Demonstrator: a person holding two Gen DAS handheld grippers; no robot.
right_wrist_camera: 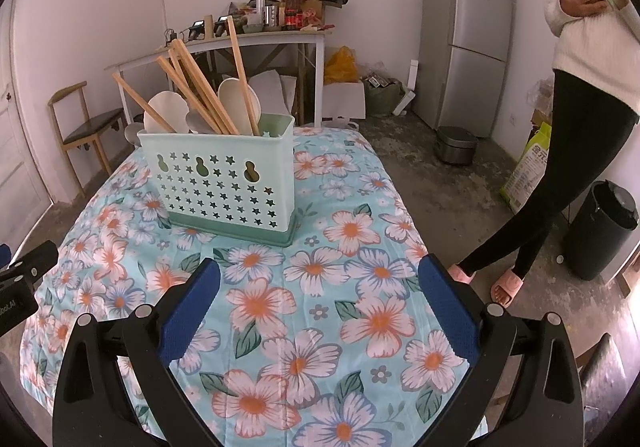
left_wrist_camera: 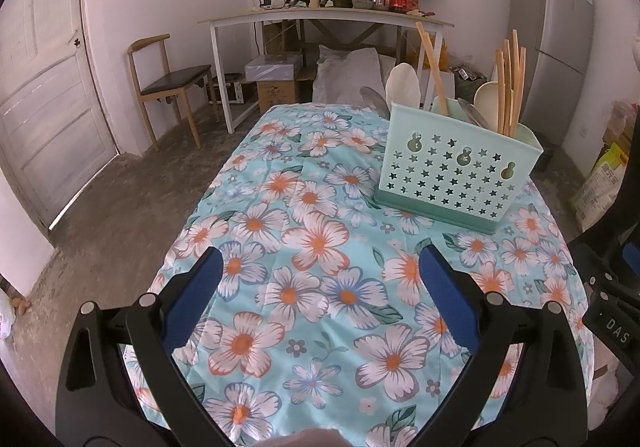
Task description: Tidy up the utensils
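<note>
A mint-green utensil holder (left_wrist_camera: 452, 171) with star cut-outs stands on the floral tablecloth (left_wrist_camera: 312, 239), far right in the left wrist view, and shows in the right wrist view (right_wrist_camera: 224, 187) at centre left. It holds several wooden chopsticks (right_wrist_camera: 200, 91), white spoons (right_wrist_camera: 236, 103) and a metal spoon (left_wrist_camera: 374, 99). My left gripper (left_wrist_camera: 320, 259) is open and empty, above the cloth, short of the holder. My right gripper (right_wrist_camera: 320, 271) is open and empty, just in front of the holder. No loose utensils lie on the cloth.
A white desk (left_wrist_camera: 320, 17) piled with clutter stands behind the table, with a wooden chair (left_wrist_camera: 172, 83) to its left. A grey fridge (right_wrist_camera: 468, 35) and a person (right_wrist_camera: 576, 119) stand at the right. A dark bin (right_wrist_camera: 600, 231) sits on the floor.
</note>
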